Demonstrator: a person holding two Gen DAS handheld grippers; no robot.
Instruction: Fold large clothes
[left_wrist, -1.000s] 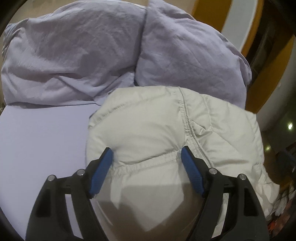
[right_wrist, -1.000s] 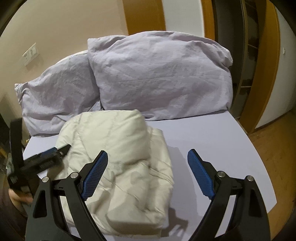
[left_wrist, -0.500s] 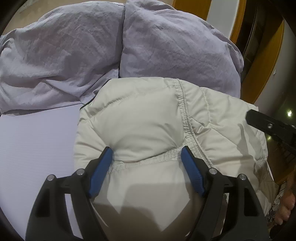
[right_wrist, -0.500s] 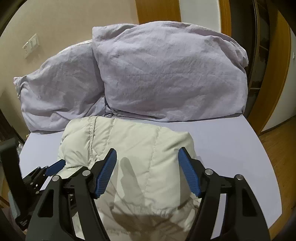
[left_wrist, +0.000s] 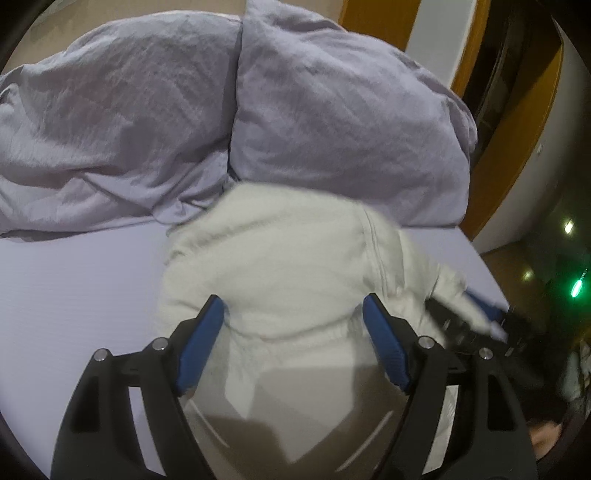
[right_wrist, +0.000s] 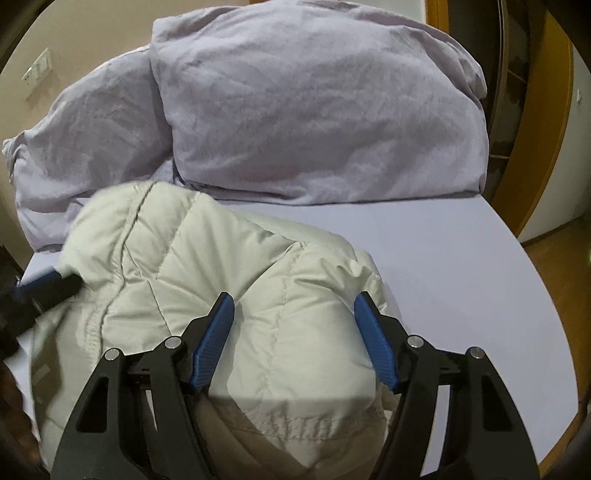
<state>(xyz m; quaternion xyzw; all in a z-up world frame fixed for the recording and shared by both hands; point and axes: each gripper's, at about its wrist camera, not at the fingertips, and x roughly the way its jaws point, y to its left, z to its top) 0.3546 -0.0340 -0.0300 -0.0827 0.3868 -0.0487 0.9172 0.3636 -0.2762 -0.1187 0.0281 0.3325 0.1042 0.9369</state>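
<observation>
A cream quilted puffer jacket lies folded in a bundle on the lilac bed sheet. My left gripper is open, its blue pads on either side of a bulge of the jacket, not closed on it. My right gripper is also open and straddles the jacket from the other side. The right gripper shows blurred at the jacket's right edge in the left wrist view. The left gripper's finger shows at the jacket's left edge in the right wrist view.
Two lilac pillows lie at the head of the bed, also in the right wrist view. The bed's right edge drops to a wooden floor. A wooden door frame stands beyond the bed.
Both grippers pushed the jacket bundle toward the pillows. The right gripper came from the bare sheet onto the jacket and now straddles it. The jacket looks more bunched and compact.
</observation>
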